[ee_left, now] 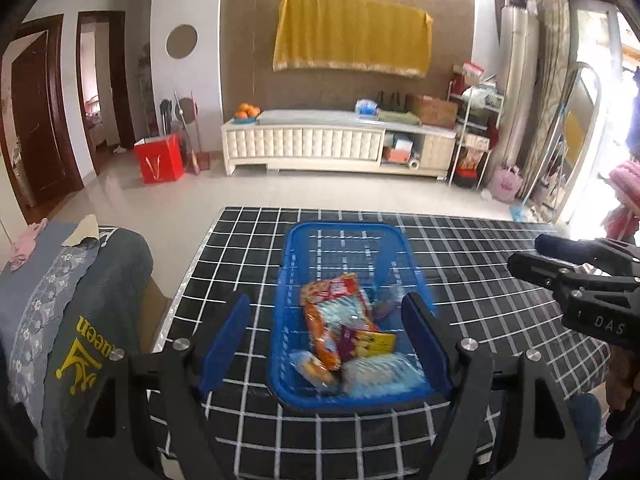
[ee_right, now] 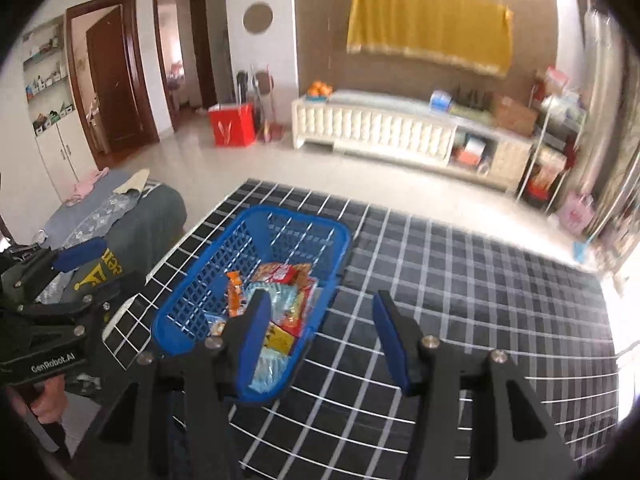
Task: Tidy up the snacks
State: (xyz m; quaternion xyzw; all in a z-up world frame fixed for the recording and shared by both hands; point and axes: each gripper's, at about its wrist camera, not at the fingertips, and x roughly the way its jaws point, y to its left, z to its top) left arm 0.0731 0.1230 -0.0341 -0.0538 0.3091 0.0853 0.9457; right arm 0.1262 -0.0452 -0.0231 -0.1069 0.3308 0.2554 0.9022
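Note:
A blue plastic basket point(ee_left: 345, 227) point(ee_right: 200, 292) stands on the black table with a white grid point(ee_left: 480, 280) point(ee_right: 480, 280). Inside lie several snack packets: an orange one point(ee_left: 320, 320) point(ee_right: 234, 296), a yellow and purple one point(ee_left: 372, 342) point(ee_right: 280, 338), and pale blue ones point(ee_left: 380, 376) point(ee_right: 270, 368). My left gripper point(ee_left: 326, 340) point(ee_right: 100, 268) is open, its fingers either side of the basket's near end, holding nothing. My right gripper point(ee_right: 322, 332) point(ee_left: 528, 252) is open and empty, just right of the basket, with its left finger point(ee_right: 256, 332) in front of the basket's near right corner.
A seat draped with grey and floral cloth point(ee_left: 80, 300) point(ee_right: 132, 216) presses against the table's left side. Beyond the far table edge is open tiled floor, a red bag point(ee_left: 159, 158) and a white cabinet point(ee_left: 340, 142) by the wall.

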